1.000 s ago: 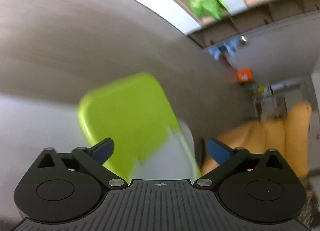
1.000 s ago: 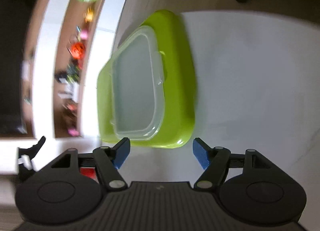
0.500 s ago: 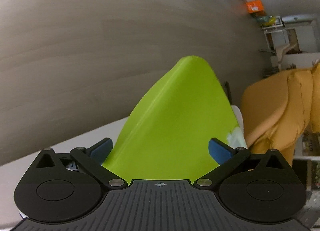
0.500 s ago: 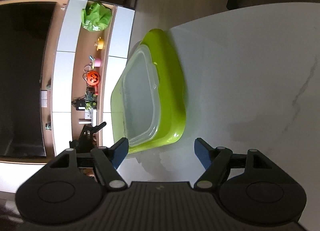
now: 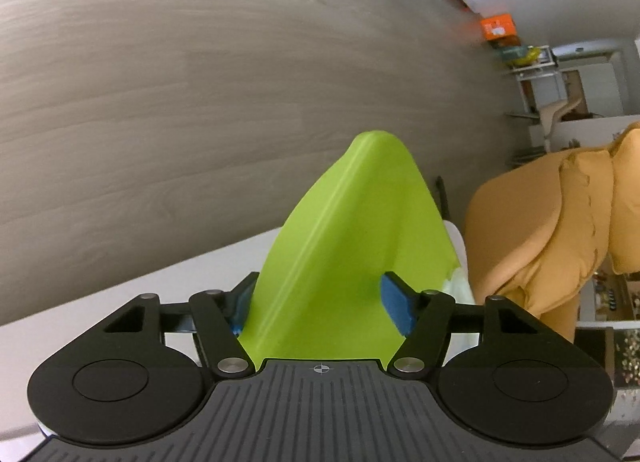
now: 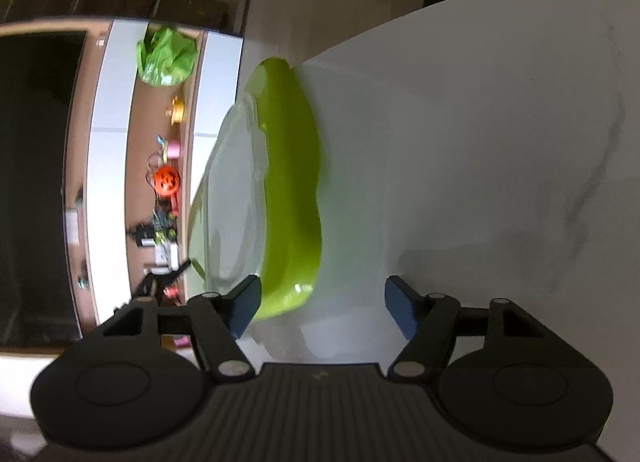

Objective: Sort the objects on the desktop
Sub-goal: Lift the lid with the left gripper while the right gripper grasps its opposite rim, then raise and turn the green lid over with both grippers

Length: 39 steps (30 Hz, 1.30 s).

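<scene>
A lime-green plastic container (image 5: pixel 344 246) with a clear lid (image 6: pixel 232 197) stands on the white marble table (image 6: pixel 500 141). In the left wrist view my left gripper (image 5: pixel 320 306) is open, its blue pads on either side of the container's near end. In the right wrist view the green container (image 6: pixel 292 189) lies ahead and to the left. My right gripper (image 6: pixel 320 308) is open and empty, its left pad close to the container's near corner.
An orange-tan padded chair (image 5: pixel 560 229) stands beyond the table's far edge. A wood-grain floor (image 5: pixel 180 81) fills the left wrist view. Shelves with a green bag (image 6: pixel 166 55) and small trinkets stand at the left of the right wrist view.
Both grippers have moved closer to the green container. The left gripper's pads now straddle its end. The right wrist view has dropped to a lower, flatter angle on the container.
</scene>
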Each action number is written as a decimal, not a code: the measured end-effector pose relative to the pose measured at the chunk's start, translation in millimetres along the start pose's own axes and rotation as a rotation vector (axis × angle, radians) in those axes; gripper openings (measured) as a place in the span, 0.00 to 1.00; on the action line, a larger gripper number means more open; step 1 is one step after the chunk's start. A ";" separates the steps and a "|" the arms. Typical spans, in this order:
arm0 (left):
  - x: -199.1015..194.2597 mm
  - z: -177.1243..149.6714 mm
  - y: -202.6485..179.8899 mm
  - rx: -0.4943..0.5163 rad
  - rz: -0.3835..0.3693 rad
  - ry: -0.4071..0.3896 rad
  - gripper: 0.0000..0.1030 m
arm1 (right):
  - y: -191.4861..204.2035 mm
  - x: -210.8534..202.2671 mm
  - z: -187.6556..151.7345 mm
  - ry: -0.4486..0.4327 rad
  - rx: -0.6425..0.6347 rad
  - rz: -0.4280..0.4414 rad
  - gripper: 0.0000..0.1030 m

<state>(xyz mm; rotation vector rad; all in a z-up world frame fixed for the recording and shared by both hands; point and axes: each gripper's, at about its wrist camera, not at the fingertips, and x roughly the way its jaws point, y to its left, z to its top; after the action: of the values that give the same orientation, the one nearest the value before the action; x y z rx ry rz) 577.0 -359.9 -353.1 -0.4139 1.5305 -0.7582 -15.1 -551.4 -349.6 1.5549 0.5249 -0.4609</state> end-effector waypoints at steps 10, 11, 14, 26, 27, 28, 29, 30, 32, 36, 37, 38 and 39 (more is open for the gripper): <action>-19.2 -15.1 -24.9 0.003 0.059 -0.052 0.69 | 25.9 42.6 16.7 -0.057 -0.044 -0.006 0.51; -20.7 -21.8 -27.7 0.000 0.062 -0.043 0.69 | 24.0 36.4 15.1 -0.057 -0.027 0.009 0.49; -22.0 -48.7 -35.1 -0.018 0.075 -0.005 0.74 | 12.1 6.1 6.8 -0.049 0.009 0.042 0.39; 16.4 -216.1 -71.9 -0.021 0.254 0.251 0.86 | -93.7 -162.2 -71.2 0.074 0.144 -0.226 0.47; 21.1 -226.8 -71.3 -0.034 0.280 0.268 0.86 | -99.3 -169.5 -73.2 0.094 0.108 -0.274 0.48; 25.6 -236.4 -70.9 -0.046 0.299 0.284 0.86 | -101.9 -173.3 -73.2 0.117 0.048 -0.328 0.49; 27.1 -241.5 -74.6 -0.029 0.311 0.283 0.87 | -103.4 -176.4 -72.7 0.137 -0.020 -0.374 0.49; 28.6 -246.6 -78.4 -0.012 0.322 0.282 0.87 | -103.6 -178.5 -71.1 0.147 -0.095 -0.406 0.49; 31.7 -256.8 -85.9 0.022 0.345 0.281 0.87 | -106.1 -182.1 -64.4 0.148 -0.166 -0.414 0.52; 37.1 -276.1 -102.9 0.108 0.406 0.282 0.87 | -118.8 -188.1 -47.5 0.125 -0.173 -0.380 0.66; 38.9 -281.1 -107.0 0.132 0.423 0.288 0.88 | -121.4 -188.0 -43.6 0.121 -0.177 -0.371 0.68; 40.8 -286.2 -110.6 0.153 0.437 0.295 0.88 | -124.3 -187.9 -40.0 0.118 -0.180 -0.358 0.70; 43.3 -291.6 -113.0 0.165 0.439 0.307 0.88 | -127.3 -187.8 -36.6 0.117 -0.185 -0.339 0.72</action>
<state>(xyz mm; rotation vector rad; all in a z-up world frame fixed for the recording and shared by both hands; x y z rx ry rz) 266.8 -407.1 -318.7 0.1703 1.7476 -0.6102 -242.8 -521.0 -341.1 1.3241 0.9042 -0.5633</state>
